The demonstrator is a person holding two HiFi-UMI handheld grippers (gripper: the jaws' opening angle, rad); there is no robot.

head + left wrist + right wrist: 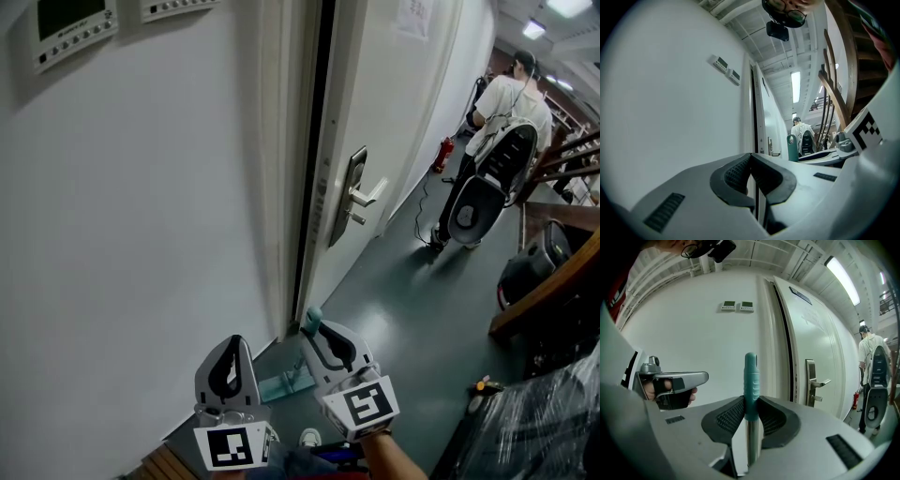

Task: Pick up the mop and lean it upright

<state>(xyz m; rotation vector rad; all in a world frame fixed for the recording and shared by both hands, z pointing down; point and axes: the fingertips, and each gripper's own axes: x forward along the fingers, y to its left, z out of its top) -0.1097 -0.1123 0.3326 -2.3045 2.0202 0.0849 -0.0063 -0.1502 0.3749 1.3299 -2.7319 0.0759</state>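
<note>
The mop's teal handle grip (pixel 751 380) stands upright between the pads of my right gripper (pixel 750 404), which is shut on it, with the metal pole (pixel 751 446) running down below. In the head view the handle top (pixel 312 319) pokes up out of the right gripper (pixel 321 336) close to the door frame. A pale teal mop head (pixel 281 386) lies on the floor below, by the wall. My left gripper (pixel 232 345) hangs just left of the right one, shut with nothing in it (pixel 751 158), and apart from the mop.
A white wall (pixel 141 206) fills the left, with a white door and its lever handle (pixel 361 197) ahead. Down the corridor a person (pixel 506 112) walks away with a backpack. A red extinguisher (pixel 442 155) stands by the wall. Wooden rails (pixel 553 281) and dark bags crowd the right.
</note>
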